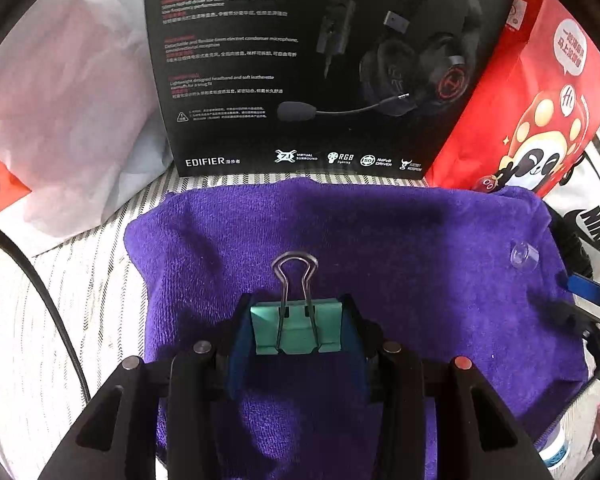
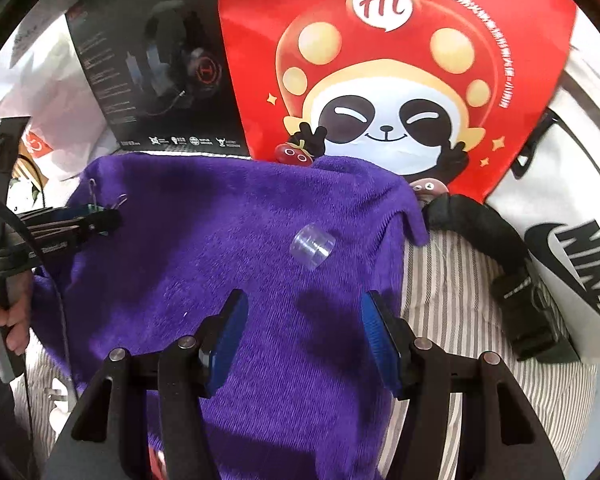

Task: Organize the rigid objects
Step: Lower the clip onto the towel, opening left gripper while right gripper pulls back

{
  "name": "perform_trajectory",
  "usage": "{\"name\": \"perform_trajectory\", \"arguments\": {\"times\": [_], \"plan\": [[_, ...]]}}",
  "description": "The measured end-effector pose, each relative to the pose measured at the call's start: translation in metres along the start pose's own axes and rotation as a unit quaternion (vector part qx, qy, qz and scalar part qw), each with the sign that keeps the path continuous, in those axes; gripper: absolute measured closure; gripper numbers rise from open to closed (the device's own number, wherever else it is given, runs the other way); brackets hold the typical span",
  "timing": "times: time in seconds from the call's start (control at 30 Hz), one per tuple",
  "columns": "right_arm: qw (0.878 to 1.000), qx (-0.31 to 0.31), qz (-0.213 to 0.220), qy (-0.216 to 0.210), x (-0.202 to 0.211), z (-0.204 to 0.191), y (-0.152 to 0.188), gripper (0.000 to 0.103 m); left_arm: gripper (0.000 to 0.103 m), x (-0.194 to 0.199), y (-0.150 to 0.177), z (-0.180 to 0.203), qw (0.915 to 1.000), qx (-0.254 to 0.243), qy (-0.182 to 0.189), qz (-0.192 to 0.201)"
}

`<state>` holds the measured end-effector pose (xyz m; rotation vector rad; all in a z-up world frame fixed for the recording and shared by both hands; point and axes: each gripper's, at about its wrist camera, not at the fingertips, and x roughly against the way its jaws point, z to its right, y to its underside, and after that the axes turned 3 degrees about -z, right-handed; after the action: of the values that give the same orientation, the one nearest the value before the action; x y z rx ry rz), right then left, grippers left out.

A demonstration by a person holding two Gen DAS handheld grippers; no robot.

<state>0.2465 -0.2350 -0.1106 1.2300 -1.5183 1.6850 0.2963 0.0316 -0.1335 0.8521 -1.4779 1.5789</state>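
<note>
The left tool (image 1: 296, 330) was clenched on a green clip (image 1: 296, 330), its blue pads pressing the clip's two sides, the wire handle (image 1: 295, 276) sticking out ahead over the purple towel (image 1: 400, 240). The right tool (image 2: 304, 340) stood released with nothing between its pads, its jaws wide apart above the towel. Just ahead of it a small clear cap (image 2: 313, 245) lay on its side on the towel, apart from both tools.

The step in hand looked like laying things out on the towel: the cap seemed already placed, and the clip was yet to be set down. The next move would likely call for lowering the clip to a bare patch of towel, well clear of the cap, then letting go.

The clip was mint green with a bright steel loop, rigid and slim. The cap was see-through, ribbed and round, so it could roll. Behind stood a black headset box (image 1: 320, 60) and a red bag (image 2: 400, 60).
</note>
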Motion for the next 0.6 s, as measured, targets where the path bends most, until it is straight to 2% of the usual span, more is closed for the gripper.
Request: {"name": "perform_trajectory", "arguments": {"times": [0.33,0.5,0.6], "plan": [[1.000,-0.005,0.009,-0.014,0.018,-0.002,0.015,0.044,0.062,-0.005,0.000,0.031,0.9989,-0.031,-0.034,-0.004],[1.000,-0.010,0.012,-0.016,0.022,-0.006,0.022,0.044,0.044,0.004,0.015,0.040,0.9987,-0.042,-0.026,-0.010],[1.000,-0.019,0.010,-0.020,0.021,-0.007,0.027,0.044,0.041,0.007,0.022,0.042,0.9987,-0.040,-0.028,-0.017]]}}
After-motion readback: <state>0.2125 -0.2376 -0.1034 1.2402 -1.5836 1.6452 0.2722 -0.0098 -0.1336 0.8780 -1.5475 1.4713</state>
